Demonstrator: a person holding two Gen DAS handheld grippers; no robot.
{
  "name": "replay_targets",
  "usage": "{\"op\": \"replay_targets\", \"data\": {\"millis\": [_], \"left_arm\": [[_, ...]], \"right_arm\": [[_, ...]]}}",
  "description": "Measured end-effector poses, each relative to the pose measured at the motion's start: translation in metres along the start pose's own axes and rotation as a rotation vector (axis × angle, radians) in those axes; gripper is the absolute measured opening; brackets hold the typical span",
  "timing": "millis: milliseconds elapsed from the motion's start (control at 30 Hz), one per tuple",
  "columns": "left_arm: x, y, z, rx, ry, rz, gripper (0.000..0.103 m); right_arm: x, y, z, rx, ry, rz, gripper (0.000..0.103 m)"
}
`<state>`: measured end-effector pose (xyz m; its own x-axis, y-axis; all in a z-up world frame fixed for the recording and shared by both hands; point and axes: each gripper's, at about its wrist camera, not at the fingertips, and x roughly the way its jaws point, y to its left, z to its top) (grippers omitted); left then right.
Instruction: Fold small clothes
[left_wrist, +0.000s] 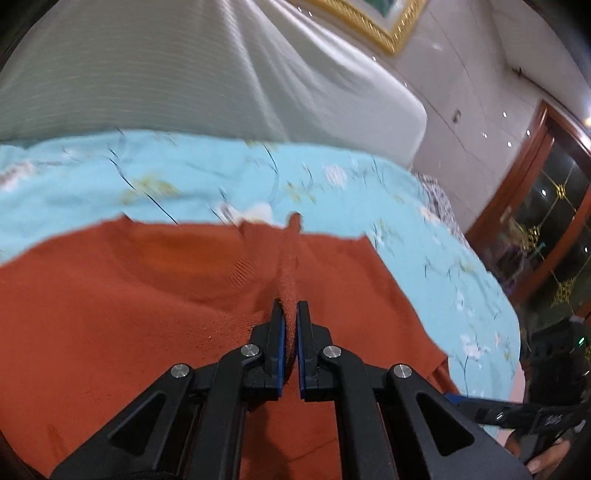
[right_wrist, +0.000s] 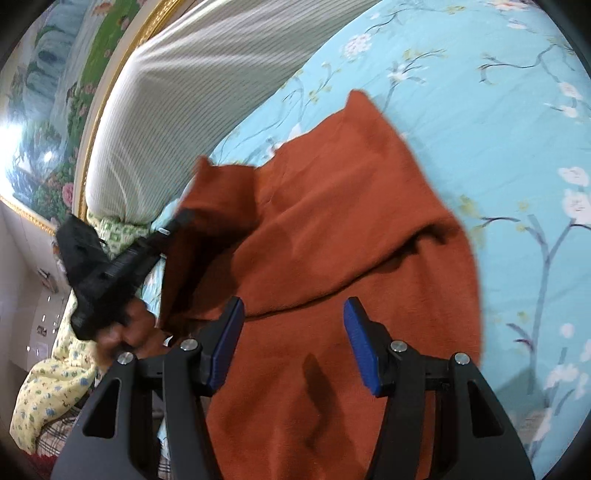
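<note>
A rust-orange knitted garment (left_wrist: 147, 295) lies on a light blue floral bedsheet (left_wrist: 221, 177). My left gripper (left_wrist: 290, 310) is shut on a pinched ridge of the orange garment, which rises between its fingers. In the right wrist view the same garment (right_wrist: 351, 221) spreads across the sheet (right_wrist: 517, 147), with its left edge lifted by the left gripper (right_wrist: 177, 221). My right gripper (right_wrist: 293, 314) is open and empty, just above the garment's near part.
A grey-white striped pillow (left_wrist: 166, 74) lies behind the garment, against a gold-framed painting (right_wrist: 44, 110). A yellow patterned cloth (right_wrist: 48, 398) lies at the bed's left. A dark wood and glass door (left_wrist: 546, 221) stands at the right.
</note>
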<state>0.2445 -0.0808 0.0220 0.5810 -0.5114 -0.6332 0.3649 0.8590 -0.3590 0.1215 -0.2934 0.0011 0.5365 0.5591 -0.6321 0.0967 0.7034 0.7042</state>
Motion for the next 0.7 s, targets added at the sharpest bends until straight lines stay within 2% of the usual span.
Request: {"op": "replay_targets", "data": {"millis": [100, 133, 167, 200, 267, 333, 400, 433, 500, 633, 700], "left_arm": [[0.013, -0.009, -0.011, 0.033, 0.054, 0.020, 0.009], [0.010, -0.009, -0.017, 0.038, 0.062, 0.029, 0.014], [0.009, -0.002, -0.020, 0.034, 0.068, 0.029, 0.028], [0.006, -0.001, -0.026, 0.025, 0.075, 0.033, 0.034], [-0.009, 0.005, -0.040, 0.005, 0.069, 0.053, 0.044], [-0.025, 0.013, -0.053, -0.021, 0.070, 0.077, 0.049], [-0.052, 0.028, -0.069, -0.063, 0.054, 0.111, 0.053], [-0.067, 0.037, -0.078, -0.089, 0.049, 0.145, 0.059], [-0.097, 0.056, -0.095, -0.138, 0.017, 0.212, 0.060], [-0.156, 0.100, -0.127, -0.259, -0.051, 0.386, 0.061], [-0.169, 0.118, -0.133, -0.290, -0.062, 0.451, 0.064]], "right_arm": [[-0.001, -0.004, 0.004, 0.019, -0.011, -0.014, 0.057], [-0.001, -0.004, 0.005, 0.025, -0.012, -0.015, 0.057], [0.001, -0.002, 0.007, 0.025, -0.013, -0.009, 0.057], [0.003, 0.000, 0.009, 0.022, -0.013, -0.008, 0.058], [0.009, 0.004, 0.012, 0.015, -0.019, -0.017, 0.068], [0.020, 0.011, 0.017, 0.002, -0.022, 0.002, 0.074], [0.032, 0.016, 0.021, -0.002, -0.012, 0.012, 0.074], [0.040, 0.018, 0.024, 0.000, -0.003, 0.019, 0.074], [0.060, 0.026, 0.030, 0.004, 0.034, 0.033, 0.074], [0.088, 0.040, 0.041, -0.010, 0.042, 0.052, 0.074], [0.100, 0.041, 0.047, 0.002, 0.043, 0.045, 0.074]]}}
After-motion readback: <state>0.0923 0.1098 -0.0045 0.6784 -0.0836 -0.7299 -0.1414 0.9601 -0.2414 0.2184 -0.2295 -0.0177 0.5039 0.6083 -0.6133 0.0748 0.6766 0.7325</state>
